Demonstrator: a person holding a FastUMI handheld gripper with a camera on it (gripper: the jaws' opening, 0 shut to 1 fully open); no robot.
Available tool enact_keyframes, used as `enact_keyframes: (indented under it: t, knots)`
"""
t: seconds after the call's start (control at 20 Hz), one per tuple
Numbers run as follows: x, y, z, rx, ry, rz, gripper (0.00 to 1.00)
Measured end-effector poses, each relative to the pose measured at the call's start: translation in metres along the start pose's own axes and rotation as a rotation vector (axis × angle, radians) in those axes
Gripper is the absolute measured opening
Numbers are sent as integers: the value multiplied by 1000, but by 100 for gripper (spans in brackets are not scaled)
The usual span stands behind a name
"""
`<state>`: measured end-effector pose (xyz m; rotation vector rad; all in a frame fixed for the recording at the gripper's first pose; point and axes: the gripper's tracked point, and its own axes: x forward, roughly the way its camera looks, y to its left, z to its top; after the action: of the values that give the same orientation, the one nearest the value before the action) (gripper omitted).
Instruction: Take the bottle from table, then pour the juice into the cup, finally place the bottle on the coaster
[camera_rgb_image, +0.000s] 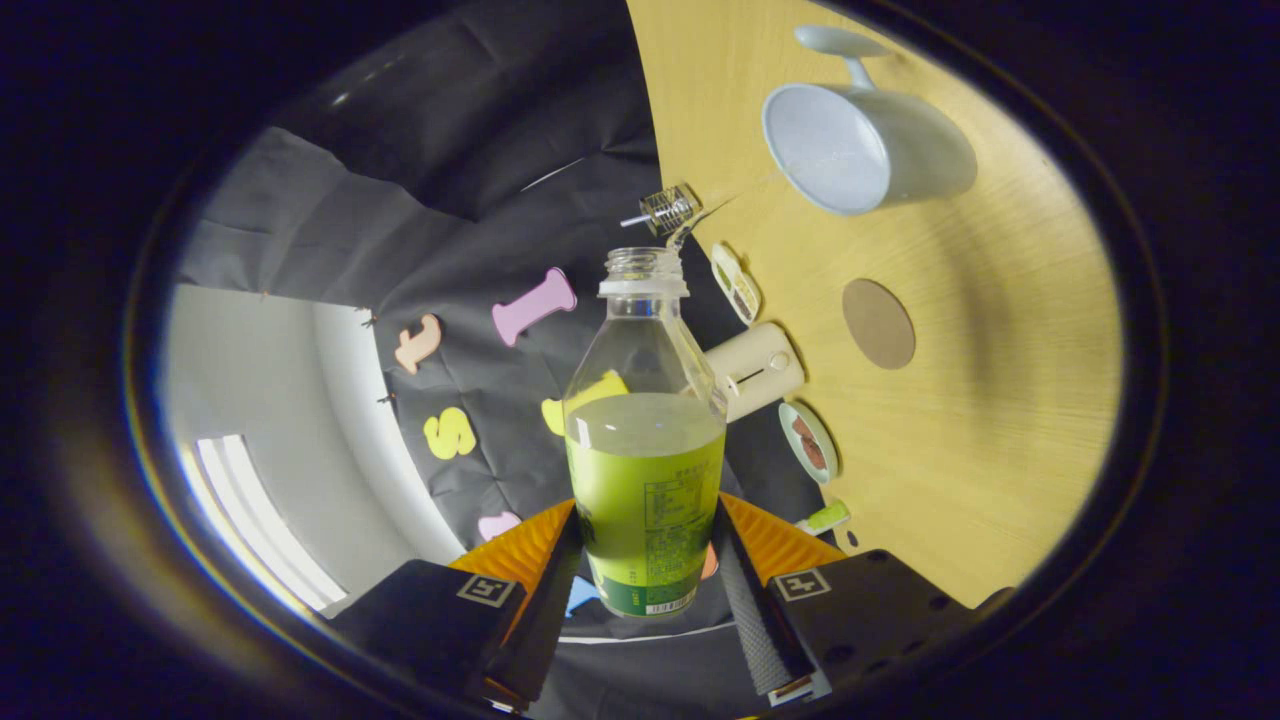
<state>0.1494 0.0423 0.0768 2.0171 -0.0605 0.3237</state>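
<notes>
A clear plastic bottle (645, 470) with green juice and a green label sits between my fingers, and my gripper (645, 575) is shut on its lower part. Its mouth is uncapped and points straight ahead of the fingers. The juice fills roughly the lower half. The view is rolled, so the wooden table (1000, 420) stands to the right of the bottle. A white cup (865, 150) with a handle stands on the table, beyond the bottle's mouth and to its right, apart from it. A round brown coaster (878, 323) lies on the table nearer than the cup.
Along the table edge beside the bottle stand a cream cylinder (755, 368), a small round dish (808, 442), a small oblong tray (735, 283), a clear glass piece (668, 210) and a small green item (825, 517). The black booth wall is behind the bottle.
</notes>
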Motion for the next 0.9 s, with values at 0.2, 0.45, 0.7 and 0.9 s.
enact_keyframes:
  t: [0.2,0.45,0.7,0.9]
  knots:
    - [0,6,-1,34,-3,31,78]
    - [1,9,-1,54,-4,38,78]
    - [2,17,1,74,-10,53,78]
    - [2,22,0,92,-12,68,78]
